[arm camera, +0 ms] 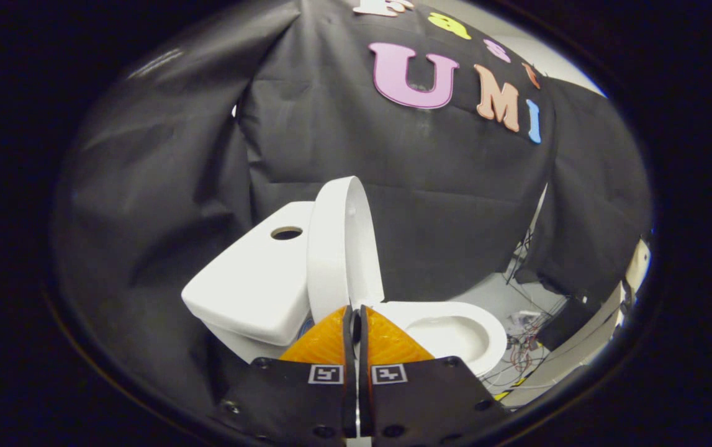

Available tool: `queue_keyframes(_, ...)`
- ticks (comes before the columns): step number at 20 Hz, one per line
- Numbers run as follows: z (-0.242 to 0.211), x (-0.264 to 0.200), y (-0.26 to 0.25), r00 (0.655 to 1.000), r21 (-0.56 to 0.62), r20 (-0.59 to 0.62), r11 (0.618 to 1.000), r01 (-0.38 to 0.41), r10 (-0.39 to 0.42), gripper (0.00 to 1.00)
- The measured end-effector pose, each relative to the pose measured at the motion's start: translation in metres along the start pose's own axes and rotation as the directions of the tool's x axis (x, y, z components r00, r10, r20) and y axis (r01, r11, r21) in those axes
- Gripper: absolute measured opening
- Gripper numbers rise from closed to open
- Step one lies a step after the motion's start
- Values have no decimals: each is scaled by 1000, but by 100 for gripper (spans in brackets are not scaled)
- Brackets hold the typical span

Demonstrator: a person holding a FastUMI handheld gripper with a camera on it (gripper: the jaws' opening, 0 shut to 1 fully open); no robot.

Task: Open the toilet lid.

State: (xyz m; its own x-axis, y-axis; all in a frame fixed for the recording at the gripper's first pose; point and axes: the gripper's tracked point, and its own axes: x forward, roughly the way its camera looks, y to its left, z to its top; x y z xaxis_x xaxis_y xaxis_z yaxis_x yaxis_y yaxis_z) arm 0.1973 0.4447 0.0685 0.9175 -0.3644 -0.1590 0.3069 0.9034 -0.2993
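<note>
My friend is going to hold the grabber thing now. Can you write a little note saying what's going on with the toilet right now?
Gripper: jaws closed together with nothing between them, sitting just in front of the lid's lower end.
Toilet lid: raised, standing upright and leaning back against the tank.
Bowl: uncovered, just beyond the jaws beside the lid.
Done: the lid looks open.
Left: probably only to draw the gripper back without bumping the lid. I can't tell if the lid will stay put alone, so watch it.
</note>
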Motion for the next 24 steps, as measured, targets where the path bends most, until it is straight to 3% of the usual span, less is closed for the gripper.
queue_keyframes(5,-6,-2,8,999,-45,48,999,15,-12,16)
queue_keyframes(15,-16,-24,15,988,-105,60,985,-136,143,79)
queue_keyframes(18,-23,-37,29,964,-108,82,963,-245,255,97)
queue_keyframes(24,-42,-65,5,954,-220,97,941,-257,283,97)
